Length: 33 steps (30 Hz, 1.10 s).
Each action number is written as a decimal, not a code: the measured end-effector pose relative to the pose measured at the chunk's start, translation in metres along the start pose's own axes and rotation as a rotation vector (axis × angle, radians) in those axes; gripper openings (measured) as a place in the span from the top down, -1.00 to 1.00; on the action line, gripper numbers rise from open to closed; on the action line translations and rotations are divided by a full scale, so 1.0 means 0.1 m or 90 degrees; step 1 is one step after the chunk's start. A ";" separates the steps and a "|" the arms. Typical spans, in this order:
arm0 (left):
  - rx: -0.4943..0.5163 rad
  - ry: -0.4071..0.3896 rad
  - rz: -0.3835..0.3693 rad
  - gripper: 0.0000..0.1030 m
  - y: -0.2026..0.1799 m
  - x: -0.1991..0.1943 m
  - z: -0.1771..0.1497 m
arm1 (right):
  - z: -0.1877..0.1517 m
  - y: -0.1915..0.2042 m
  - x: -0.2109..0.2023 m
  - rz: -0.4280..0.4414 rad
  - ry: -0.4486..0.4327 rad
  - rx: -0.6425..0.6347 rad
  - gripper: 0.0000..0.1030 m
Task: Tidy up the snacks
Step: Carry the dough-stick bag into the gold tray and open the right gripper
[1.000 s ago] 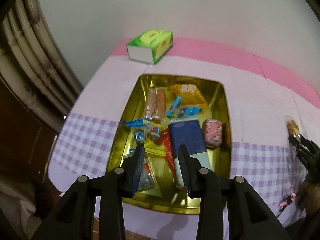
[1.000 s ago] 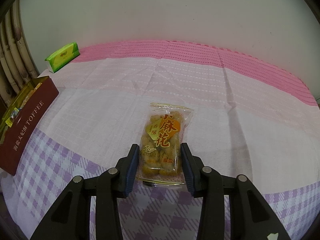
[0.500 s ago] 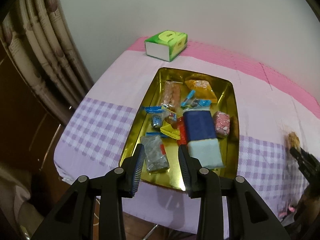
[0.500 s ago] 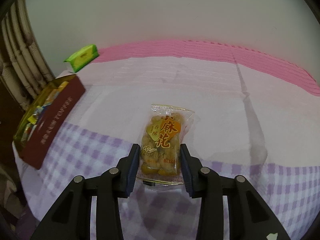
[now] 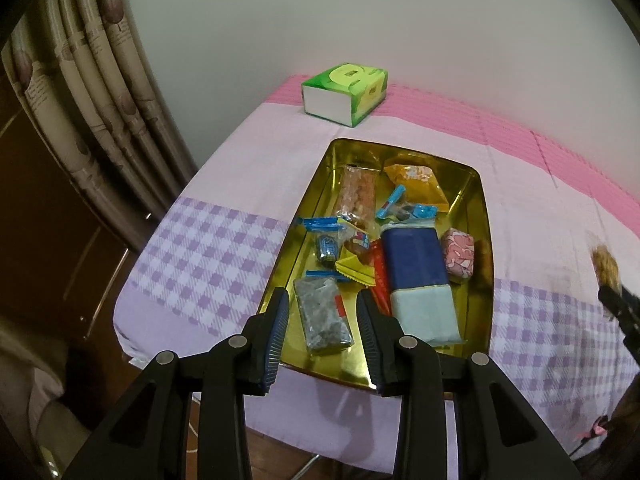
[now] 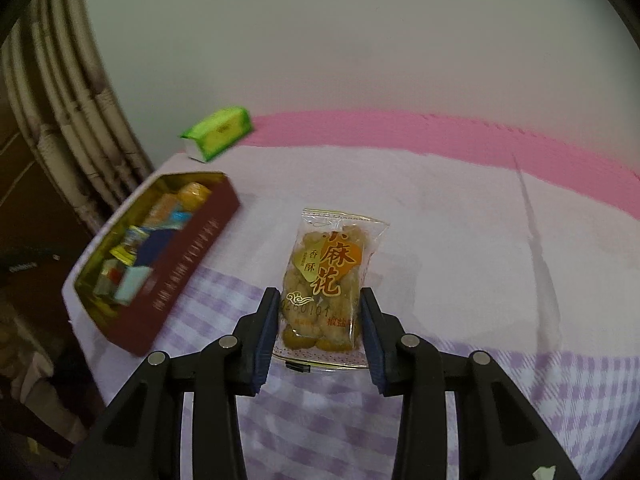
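Note:
A clear bag of fried dough twists (image 6: 328, 272) hangs above the cloth, and my right gripper (image 6: 320, 294) is shut on its lower half. The left wrist view catches that bag (image 5: 606, 266) at the right edge. A gold tin (image 5: 316, 184) with maroon outer walls (image 6: 192, 248) lies to the left and holds several snacks. Among them are a blue and pale packet (image 5: 416, 276), a dark packet (image 5: 322, 320), a pink wrapped piece (image 5: 460, 254) and an orange bag (image 5: 416, 184). My left gripper (image 5: 322, 296) hovers open over the tin's near end, holding nothing.
A green tissue box (image 5: 346, 94) stands behind the tin near the wall. The table wears a pink and lilac checked cloth (image 5: 208, 256), whose left and near edges drop off close to the tin. Curtains (image 5: 100, 92) hang at the left.
My right gripper has lifted the dough-twist bag off the cloth and swung left, so the tin now shows larger. My left gripper has drawn back from the tin's middle to its near end.

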State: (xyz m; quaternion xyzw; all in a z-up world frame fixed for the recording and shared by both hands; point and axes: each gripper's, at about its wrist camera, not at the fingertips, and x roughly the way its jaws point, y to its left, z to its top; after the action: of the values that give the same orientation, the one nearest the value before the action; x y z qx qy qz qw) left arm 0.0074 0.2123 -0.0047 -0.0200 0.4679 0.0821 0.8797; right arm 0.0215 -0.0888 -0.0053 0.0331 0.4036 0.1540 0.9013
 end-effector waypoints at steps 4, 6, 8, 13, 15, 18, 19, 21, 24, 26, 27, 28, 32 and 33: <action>0.004 0.002 -0.003 0.29 -0.01 0.01 0.01 | 0.22 0.36 0.02 0.034 -0.010 -0.036 0.30; 0.000 0.003 -0.005 0.29 0.00 0.01 0.01 | 0.30 0.49 0.04 0.048 -0.012 -0.050 0.30; -0.004 0.004 -0.004 0.29 0.01 0.01 0.01 | 0.38 0.68 0.11 0.065 -0.009 -0.067 0.30; -0.026 0.001 0.014 0.25 0.12 0.02 0.03 | 0.46 1.00 0.24 0.102 0.004 -0.090 0.30; -0.032 0.002 0.020 0.25 0.16 0.03 0.04 | 0.47 1.16 0.30 0.118 0.012 -0.103 0.30; -0.037 0.006 0.021 0.23 0.20 0.05 0.04 | 0.44 1.38 0.41 0.143 0.029 -0.120 0.29; -0.038 0.007 0.024 0.22 0.20 0.06 0.04 | 0.43 1.45 0.45 0.150 0.035 -0.124 0.29; -0.042 0.008 0.024 0.21 0.22 0.06 0.05 | 0.41 1.60 0.54 0.162 0.047 -0.138 0.29; -0.049 0.010 0.029 0.14 0.25 0.07 0.05 | 0.38 1.76 0.64 0.174 0.060 -0.152 0.29; -0.053 0.010 0.029 0.08 0.27 0.07 0.05 | 0.36 1.82 0.69 0.179 0.067 -0.156 0.29; -0.056 0.010 0.028 0.08 0.28 0.07 0.05 | 0.34 1.81 0.70 0.180 0.069 -0.156 0.29; -0.057 0.009 0.027 0.06 0.28 0.07 0.05 | 0.33 1.82 0.72 0.181 0.073 -0.156 0.29; -0.054 0.010 0.032 0.02 0.27 0.09 0.05 | 0.31 1.83 0.79 0.186 0.086 -0.149 0.29; -0.056 0.010 0.031 0.02 0.27 0.09 0.05 | 0.30 1.82 0.80 0.185 0.088 -0.147 0.29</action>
State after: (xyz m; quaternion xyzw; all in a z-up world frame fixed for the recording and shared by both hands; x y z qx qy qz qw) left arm 0.0121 0.2407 -0.0082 -0.0475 0.4708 0.1239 0.8722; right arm 0.0479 0.1101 -0.0090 -0.0234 0.4348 0.3297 0.8377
